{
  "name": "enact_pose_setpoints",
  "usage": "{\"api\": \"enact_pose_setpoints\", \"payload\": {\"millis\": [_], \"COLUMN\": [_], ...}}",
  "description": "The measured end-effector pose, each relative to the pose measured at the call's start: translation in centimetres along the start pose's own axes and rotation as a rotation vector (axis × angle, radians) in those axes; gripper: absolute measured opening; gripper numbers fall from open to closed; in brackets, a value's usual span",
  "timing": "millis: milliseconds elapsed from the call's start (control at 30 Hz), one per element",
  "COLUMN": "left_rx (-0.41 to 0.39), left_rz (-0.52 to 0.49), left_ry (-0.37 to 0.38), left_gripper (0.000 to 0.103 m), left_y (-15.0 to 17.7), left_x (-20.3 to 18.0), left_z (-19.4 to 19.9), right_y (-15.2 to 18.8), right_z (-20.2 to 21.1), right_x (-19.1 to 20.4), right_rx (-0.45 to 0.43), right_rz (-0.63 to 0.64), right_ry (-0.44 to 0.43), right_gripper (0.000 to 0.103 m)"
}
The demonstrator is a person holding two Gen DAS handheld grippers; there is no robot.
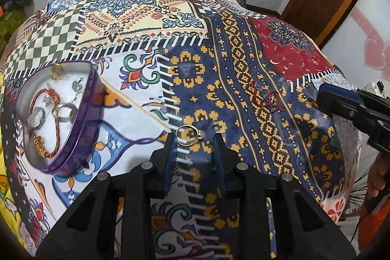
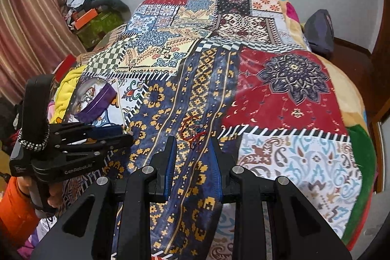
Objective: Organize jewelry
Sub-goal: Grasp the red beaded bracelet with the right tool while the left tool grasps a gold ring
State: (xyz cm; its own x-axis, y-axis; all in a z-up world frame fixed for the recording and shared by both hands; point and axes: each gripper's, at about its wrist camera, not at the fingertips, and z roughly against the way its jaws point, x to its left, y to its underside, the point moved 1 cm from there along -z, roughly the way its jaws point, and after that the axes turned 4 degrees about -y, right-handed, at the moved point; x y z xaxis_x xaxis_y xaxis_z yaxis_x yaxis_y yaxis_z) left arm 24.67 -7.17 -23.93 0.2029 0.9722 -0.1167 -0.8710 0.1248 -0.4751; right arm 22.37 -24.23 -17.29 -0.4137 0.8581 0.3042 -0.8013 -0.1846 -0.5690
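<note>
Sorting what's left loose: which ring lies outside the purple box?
The gold ring, alone on the bedspread between the open left tool's tips. The silver rings lie inside the purple box.

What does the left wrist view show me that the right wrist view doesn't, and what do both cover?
Only the left wrist view: the gold ring between the open left gripper's fingertips, and the tray's contents, rings and a chain bracelet. Only the right wrist view: the striped curtain and the open right gripper just short of the red thread bracelet. Both: the purple tray, that bracelet, and the patchwork cloth.
</note>
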Motion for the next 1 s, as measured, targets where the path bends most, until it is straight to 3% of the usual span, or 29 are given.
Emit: {"api": "enact_pose_setpoints", "payload": {"millis": [233,333,800,1000], "left_rx": [-0.033,-0.050,-0.117,-0.146], "left_rz": [-0.046,-0.068,-0.025,-0.019], "left_ry": [-0.041,-0.062,-0.030,-0.014], "left_gripper": [0.029,0.024,0.024,0.024], "left_y": [0.0,0.2,0.9,1.1], "left_x": [-0.8,-1.0,0.4,0.8], "left_z": [-0.4,-0.4,1.8,2.5], "right_y": [0.2,0.4,-1.1,-1.1], "right_z": [-1.2,-1.6,-5.4,-7.1], "right_x": [-0.1,0.0,0.3,0.3], "right_rx": [0.028,0.046,0.116,0.165], "right_rz": [-0.006,-0.004,0.048,0.082], "right_ry": [-0.014,-0.015,0.055,0.047], "right_gripper": [0.024,0.024,0.024,0.024]}}
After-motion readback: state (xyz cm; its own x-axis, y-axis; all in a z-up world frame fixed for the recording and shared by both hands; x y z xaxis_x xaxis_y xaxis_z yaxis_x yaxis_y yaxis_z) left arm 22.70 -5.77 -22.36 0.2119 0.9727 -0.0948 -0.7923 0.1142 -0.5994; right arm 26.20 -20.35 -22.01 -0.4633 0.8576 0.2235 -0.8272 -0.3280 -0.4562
